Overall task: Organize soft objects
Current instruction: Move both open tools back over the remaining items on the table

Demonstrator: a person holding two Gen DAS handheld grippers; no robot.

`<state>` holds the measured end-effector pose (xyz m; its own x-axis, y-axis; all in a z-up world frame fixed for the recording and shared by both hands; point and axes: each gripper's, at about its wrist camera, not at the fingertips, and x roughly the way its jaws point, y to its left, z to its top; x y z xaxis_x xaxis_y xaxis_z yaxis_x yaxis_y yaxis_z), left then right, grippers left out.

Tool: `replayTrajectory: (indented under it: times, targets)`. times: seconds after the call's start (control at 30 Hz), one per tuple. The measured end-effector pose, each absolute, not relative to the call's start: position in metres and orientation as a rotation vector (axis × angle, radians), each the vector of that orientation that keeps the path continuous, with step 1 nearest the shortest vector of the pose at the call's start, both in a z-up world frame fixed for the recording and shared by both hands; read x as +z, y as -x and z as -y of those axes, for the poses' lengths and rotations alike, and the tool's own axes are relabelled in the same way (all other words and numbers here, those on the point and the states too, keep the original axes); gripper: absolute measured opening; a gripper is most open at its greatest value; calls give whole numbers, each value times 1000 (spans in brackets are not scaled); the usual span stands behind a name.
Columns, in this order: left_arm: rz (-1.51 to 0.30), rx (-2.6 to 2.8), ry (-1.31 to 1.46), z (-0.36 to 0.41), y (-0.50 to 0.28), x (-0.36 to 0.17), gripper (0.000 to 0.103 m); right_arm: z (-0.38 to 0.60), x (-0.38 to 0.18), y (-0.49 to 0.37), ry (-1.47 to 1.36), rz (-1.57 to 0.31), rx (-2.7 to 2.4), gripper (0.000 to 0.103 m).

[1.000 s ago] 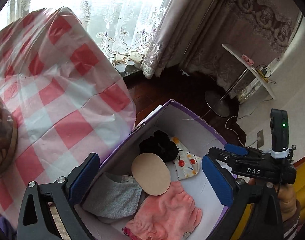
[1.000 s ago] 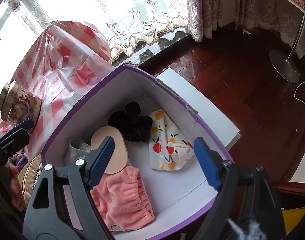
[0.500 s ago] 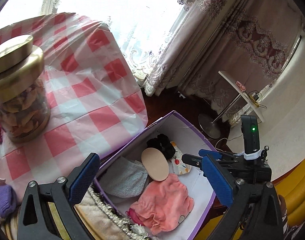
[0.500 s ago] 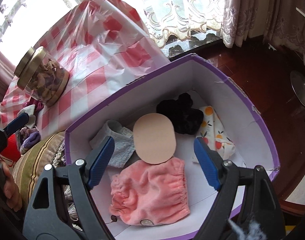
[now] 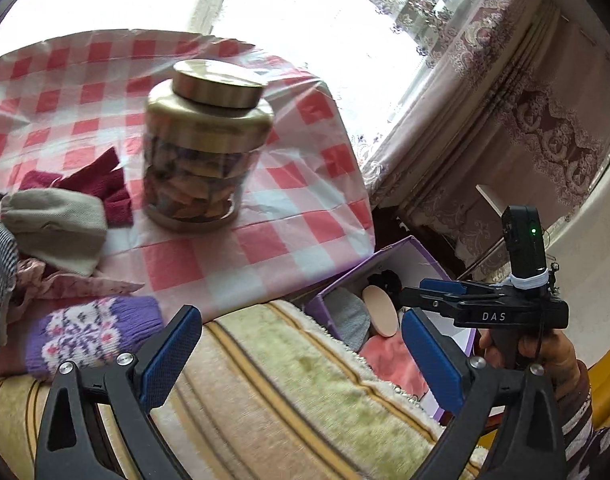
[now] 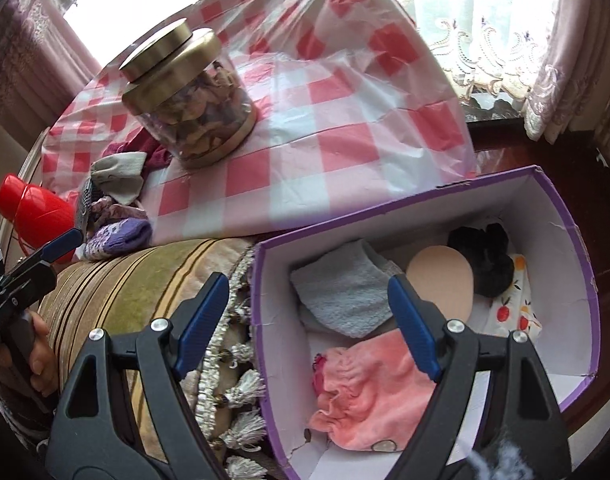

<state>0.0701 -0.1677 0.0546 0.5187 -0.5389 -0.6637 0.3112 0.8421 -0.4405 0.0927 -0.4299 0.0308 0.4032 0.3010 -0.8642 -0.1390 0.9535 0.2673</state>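
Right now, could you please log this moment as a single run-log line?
left gripper: open, empty | right gripper: open, empty | purple box: pink cloth, grey cloth inside | purple sock: on table, unsorted

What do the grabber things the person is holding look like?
Both grippers, left and right, are black plastic clamps with blue padded fingers and silver bolts. The right one says DAS in white and carries a black box with a green light. The sleeve is striped.
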Motion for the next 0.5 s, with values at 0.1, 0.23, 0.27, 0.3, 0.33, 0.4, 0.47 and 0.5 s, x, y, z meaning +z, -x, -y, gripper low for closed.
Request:
replayTrajectory:
  times: [0.1, 0.23, 0.27, 0.3, 0.33, 0.4, 0.47, 0.5]
  targets:
    - [-882, -458, 322, 133, -63, 51, 101, 404, 31, -95, -136, -1138, 338, 84]
    - [-856, -347, 362, 84, -55, 49, 101, 365, 33, -95, -67, -1143, 420, 84]
    - [-851, -317, 374, 71, -54, 47, 101, 354, 33, -95, -51, -1146, 446, 84]
    - [-847, -284, 384, 59, -53, 46, 100, 344, 34, -95, -33, -1147, 471, 84]
    - [-844, -252, 396, 47, -53, 45, 98, 334, 34, -95, -13, -1147, 495, 84]
    - [-839, -192, 427, 23, -53, 41, 98, 311, 35, -94, 28, -1146, 548, 84]
    - [-845, -115, 422, 5, -54, 37, 97, 289, 36, -93, 67, -1143, 595, 84]
    - [-853, -76, 412, -2, -56, 35, 97, 277, 36, -93, 89, -1142, 619, 84]
